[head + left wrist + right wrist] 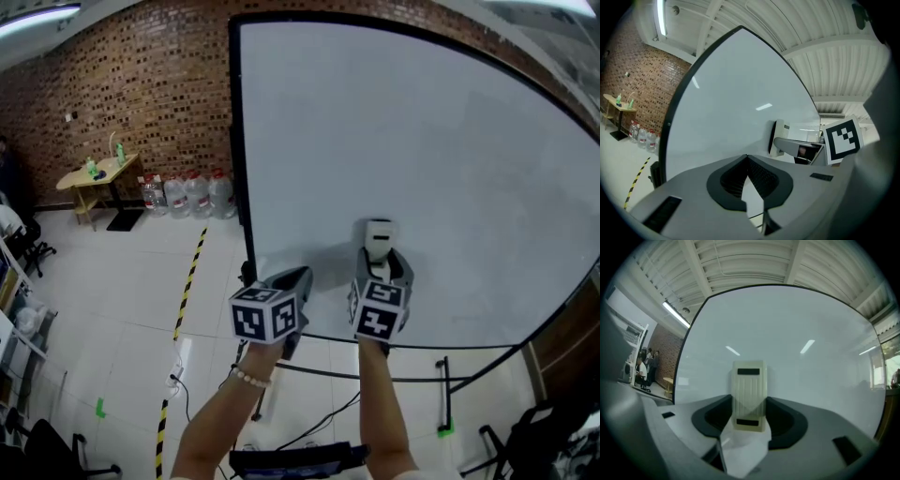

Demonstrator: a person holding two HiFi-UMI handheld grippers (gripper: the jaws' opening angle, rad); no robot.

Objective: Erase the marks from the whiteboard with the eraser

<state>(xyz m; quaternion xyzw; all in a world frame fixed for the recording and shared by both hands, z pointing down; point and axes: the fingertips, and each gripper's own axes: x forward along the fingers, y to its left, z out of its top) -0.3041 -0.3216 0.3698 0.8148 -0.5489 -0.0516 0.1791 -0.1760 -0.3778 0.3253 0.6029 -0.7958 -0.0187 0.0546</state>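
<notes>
A large whiteboard (412, 141) on a black frame fills the head view, and I see no marks on its surface. My right gripper (380, 262) is shut on a cream eraser (379, 239), which lies flat against the lower middle of the board. In the right gripper view the eraser (750, 394) stands upright between the jaws against the whiteboard (797, 333). My left gripper (295, 281) hovers just left of it near the board's bottom edge, shut with nothing in it. The left gripper view shows its closed jaws (747, 161) and the eraser (778, 138) to the right.
The board's stand has a black crossbar and legs (441, 380) on a white tiled floor. A yellow-black tape line (190, 272) runs along the floor at left. Water jugs (187, 195) and a small wooden table (98, 176) stand by the brick wall.
</notes>
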